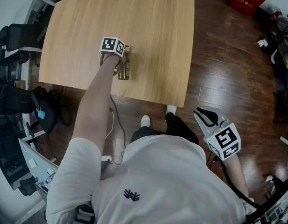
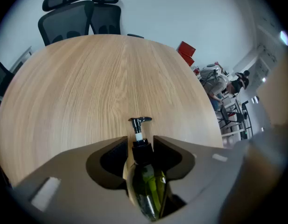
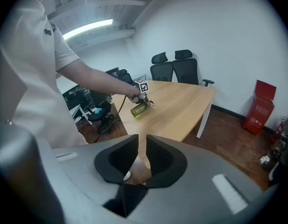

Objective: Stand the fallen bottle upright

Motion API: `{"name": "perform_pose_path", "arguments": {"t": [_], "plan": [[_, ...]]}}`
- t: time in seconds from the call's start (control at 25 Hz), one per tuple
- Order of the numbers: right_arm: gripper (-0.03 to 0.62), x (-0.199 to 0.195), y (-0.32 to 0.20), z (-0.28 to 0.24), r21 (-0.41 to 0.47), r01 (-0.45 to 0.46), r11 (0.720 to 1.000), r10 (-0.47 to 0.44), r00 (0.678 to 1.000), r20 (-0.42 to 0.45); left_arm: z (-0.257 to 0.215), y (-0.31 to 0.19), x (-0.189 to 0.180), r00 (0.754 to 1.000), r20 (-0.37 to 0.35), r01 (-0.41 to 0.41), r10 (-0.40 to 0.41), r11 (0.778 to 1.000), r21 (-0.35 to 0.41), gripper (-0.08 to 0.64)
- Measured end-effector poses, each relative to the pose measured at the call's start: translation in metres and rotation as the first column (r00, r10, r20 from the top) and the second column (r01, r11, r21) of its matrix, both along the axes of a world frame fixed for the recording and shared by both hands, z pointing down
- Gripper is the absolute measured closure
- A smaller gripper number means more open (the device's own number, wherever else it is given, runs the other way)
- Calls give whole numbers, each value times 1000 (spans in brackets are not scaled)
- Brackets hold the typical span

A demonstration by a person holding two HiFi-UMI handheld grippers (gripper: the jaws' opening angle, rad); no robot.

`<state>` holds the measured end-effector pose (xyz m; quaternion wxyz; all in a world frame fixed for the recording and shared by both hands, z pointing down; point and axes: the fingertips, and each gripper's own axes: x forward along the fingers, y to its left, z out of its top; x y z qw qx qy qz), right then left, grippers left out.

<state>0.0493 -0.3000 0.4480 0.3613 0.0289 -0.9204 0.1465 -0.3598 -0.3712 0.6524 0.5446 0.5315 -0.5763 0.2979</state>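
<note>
Here, pale wooden table [image 1: 148, 31] beneath the bottle [image 1: 123, 70], dark glossy floor [image 1: 218, 78], office chairs [image 2: 83, 13].

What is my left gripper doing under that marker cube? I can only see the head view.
Observer: The left gripper view shows the left gripper closed on the green pump bottle, near its black pump collar.
Operator: Is it upright yet?
Observer: No. In the right gripper view it lies on its side on the table.
Operator: And my right gripper?
Observer: The right gripper is shut, with nothing between its jaws.
</note>
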Motion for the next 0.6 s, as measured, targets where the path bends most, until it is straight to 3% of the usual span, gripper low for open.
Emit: {"name": "perform_pose_path", "arguments": {"t": [0.04, 0.16, 0.32, 0.48, 0.6], "plan": [[537, -1, -4, 0, 9, -6, 1000, 5, 1000, 2, -1, 0, -1, 1000, -4, 4, -4, 1000, 1, 417], [537, -1, -15, -2, 30, -26, 999, 25, 1000, 10, -7, 1, -3, 1000, -4, 21, -21, 999, 28, 422], [537, -2, -20, -8, 50, -57, 997, 56, 998, 23, -41, -8, -6, 999, 34, 30, -36, 985, 169, 428], [537, -12, -9, -11, 54, -75, 996, 73, 997, 38, -85, -10, -5, 994, 101, -2, -34, 941, 340, 431], [537, -21, -1, -19, 84, -81, 993, 77, 996, 51, -105, -5, 9, 984, 180, -94, 16, 896, 435, 434]]}}
